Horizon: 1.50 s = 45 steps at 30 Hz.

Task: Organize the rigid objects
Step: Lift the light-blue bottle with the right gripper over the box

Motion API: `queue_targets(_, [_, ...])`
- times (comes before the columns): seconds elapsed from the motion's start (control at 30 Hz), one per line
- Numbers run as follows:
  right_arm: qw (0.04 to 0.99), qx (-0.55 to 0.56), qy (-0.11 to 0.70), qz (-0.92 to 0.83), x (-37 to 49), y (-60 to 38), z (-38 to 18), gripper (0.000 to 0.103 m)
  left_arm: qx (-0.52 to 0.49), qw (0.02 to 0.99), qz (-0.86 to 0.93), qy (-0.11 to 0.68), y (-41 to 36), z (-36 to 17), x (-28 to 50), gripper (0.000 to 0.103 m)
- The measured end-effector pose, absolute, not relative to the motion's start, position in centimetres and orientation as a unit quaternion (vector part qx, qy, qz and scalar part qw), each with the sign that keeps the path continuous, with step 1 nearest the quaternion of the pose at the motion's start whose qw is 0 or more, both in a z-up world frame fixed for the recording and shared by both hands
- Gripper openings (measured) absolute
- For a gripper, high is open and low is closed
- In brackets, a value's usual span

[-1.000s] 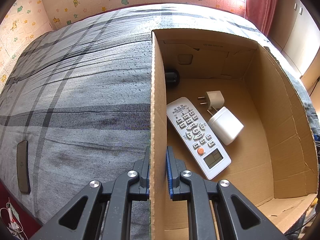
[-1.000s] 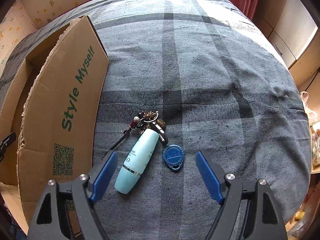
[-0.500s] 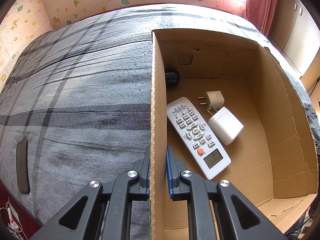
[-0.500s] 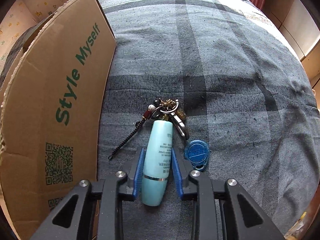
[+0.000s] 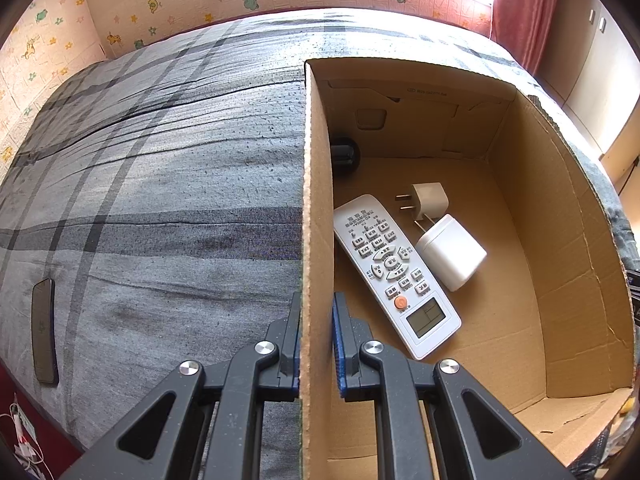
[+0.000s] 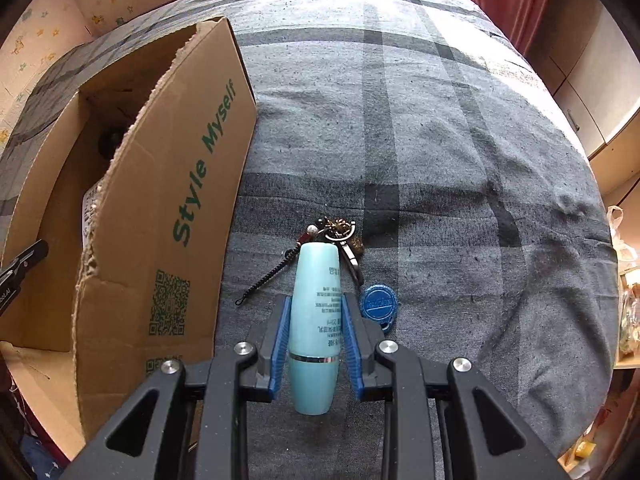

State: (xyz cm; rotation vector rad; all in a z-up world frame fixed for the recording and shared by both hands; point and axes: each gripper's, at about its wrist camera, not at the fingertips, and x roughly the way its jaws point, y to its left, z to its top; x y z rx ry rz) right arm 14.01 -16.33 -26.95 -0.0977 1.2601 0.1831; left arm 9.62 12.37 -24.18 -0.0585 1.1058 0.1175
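- L gripper [image 5: 316, 344]: fingers clamped on the near side wall of the cardboard box [image 5: 318, 200], one blue pad outside the wall, one inside.
- R gripper [image 6: 316, 344]: fingers closed on the pale-blue bottle [image 6: 316, 320], pads pressing both sides of its lower body just above the silver band. Rounded top points away from cam.
- Bottle pos.: over the grey plaid bedspread [image 6: 440, 140], just right of the box's printed outer wall ("Style Myself" + QR code).
- Key bunch [image 6: 340, 236]: on the bedspread under/behind the bottle's far end; black coiled cord runs off to the left of it.
- Blue round fob [image 6: 378, 304]: on the bedspread just right of the bottle, beside the R finger.
- Box contents (L cam): white remote control [image 5: 396, 276] lying diagonal on the floor; white charger block [image 5: 452, 252] touching its right edge; smaller white plug adapter [image 5: 428, 200] just behind; dark round item [image 5: 344, 152] in far-left corner, partly hidden by the wall, ID unclear.
- Dark phone [image 5: 43, 330]: flat on the bedspread, far left, well apart from the box.
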Motion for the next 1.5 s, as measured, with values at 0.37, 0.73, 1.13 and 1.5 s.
queue_targets(0.37, [0.826, -0.053, 0.550, 0.110, 13.7, -14.2, -21.0, 0.026, -0.027, 0.849, 0.054, 0.524, 12.3, -24.2, 9.6, 0.013])
queue_targets(0.73, [0.843, -0.068, 0.517, 0.133, 13.9, -11.9, -17.1, 0.026, -0.029, 0.849, 0.053, 0.524, 12.3, -24.2, 9.6, 0.013])
queue_targets(1.13, [0.842, -0.087, 0.498, 0.189, 14.5, -7.4, -14.8, 0.026, -0.029, 0.849, 0.052, 0.524, 12.4, -24.2, 9.5, 0.013])
queue_targets(1.5, [0.813, -0.112, 0.522, 0.230, 15.5, -1.6, -17.6, 0.026, -0.033, 0.849, 0.050, 0.524, 12.6, -24.2, 9.6, 0.013])
